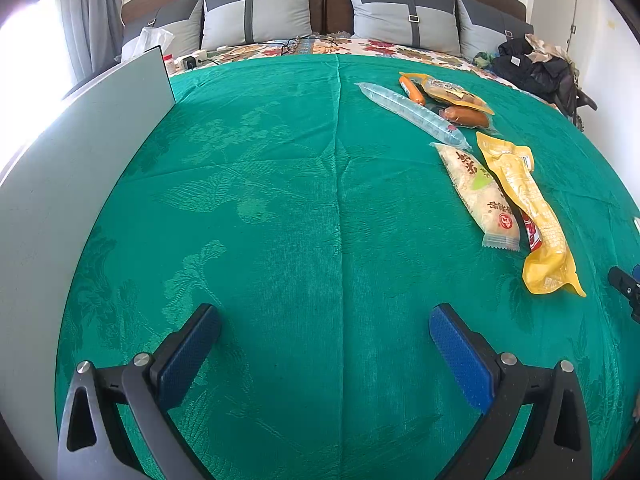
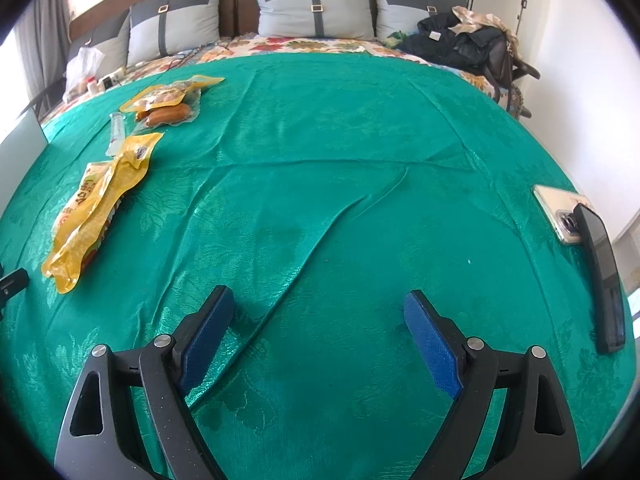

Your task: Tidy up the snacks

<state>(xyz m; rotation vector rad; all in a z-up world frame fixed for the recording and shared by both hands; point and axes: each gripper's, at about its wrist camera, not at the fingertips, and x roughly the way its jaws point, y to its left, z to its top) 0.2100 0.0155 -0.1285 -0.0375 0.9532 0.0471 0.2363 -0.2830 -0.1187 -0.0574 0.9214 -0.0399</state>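
Several snack packs lie on the green cloth (image 1: 280,200). In the left wrist view, at right, are a long yellow pack (image 1: 528,208), a white rice-snack pack (image 1: 476,188), a clear blue tube pack (image 1: 412,112), and a sausage pack (image 1: 466,114) under a yellow-edged pouch (image 1: 448,90). My left gripper (image 1: 325,320) is open and empty, well short of them. In the right wrist view the yellow pack (image 2: 96,200), sausages (image 2: 164,114) and pouch (image 2: 168,94) lie at left. My right gripper (image 2: 319,304) is open and empty over bare cloth.
A grey board (image 1: 80,152) stands along the left edge. Two phones (image 2: 560,216) (image 2: 604,272) lie at the right edge. Pillows (image 1: 256,12), a plastic bag (image 1: 148,40) and a pile of dark clothes (image 1: 532,64) sit at the back. The cloth has a raised fold (image 2: 312,248).
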